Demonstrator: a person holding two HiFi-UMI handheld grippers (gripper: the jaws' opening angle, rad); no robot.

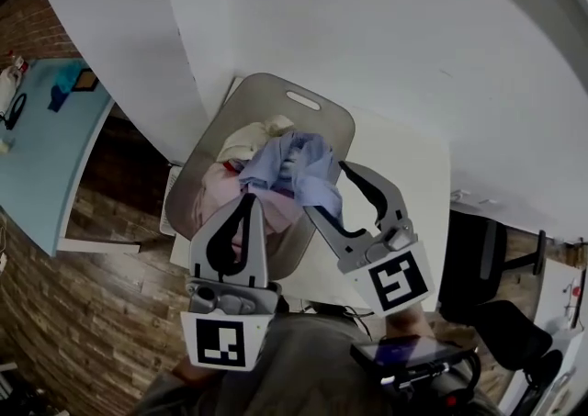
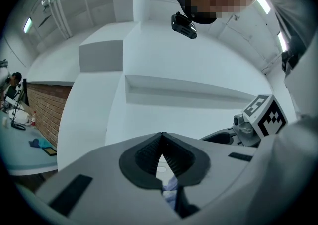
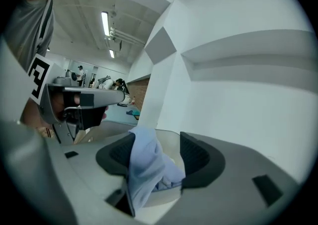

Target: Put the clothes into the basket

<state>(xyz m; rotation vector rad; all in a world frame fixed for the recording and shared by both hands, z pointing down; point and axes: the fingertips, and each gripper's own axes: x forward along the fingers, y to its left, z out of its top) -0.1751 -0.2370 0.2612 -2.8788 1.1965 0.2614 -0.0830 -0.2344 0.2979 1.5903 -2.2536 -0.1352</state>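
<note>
A grey basket (image 1: 276,85) stands on a white table (image 1: 404,175) in the head view. It holds a cream garment (image 1: 248,139), a pink one (image 1: 216,198) and a light blue garment (image 1: 299,166) on top. My right gripper (image 1: 326,189) is at the basket's right rim, jaws apart. In the right gripper view the blue garment (image 3: 144,169) drapes over the left pad of that gripper (image 3: 156,137), with a gap to the other pad. My left gripper (image 1: 246,198) hovers over the pink cloth. Its tips (image 2: 162,133) meet with nothing between them, and blue cloth (image 2: 170,185) shows below.
White walls rise close behind the table. A light blue tabletop (image 1: 37,148) with small items lies at the far left over a brick-patterned floor. A dark office chair (image 1: 487,276) stands at the right. The right gripper's marker cube (image 2: 263,114) appears in the left gripper view.
</note>
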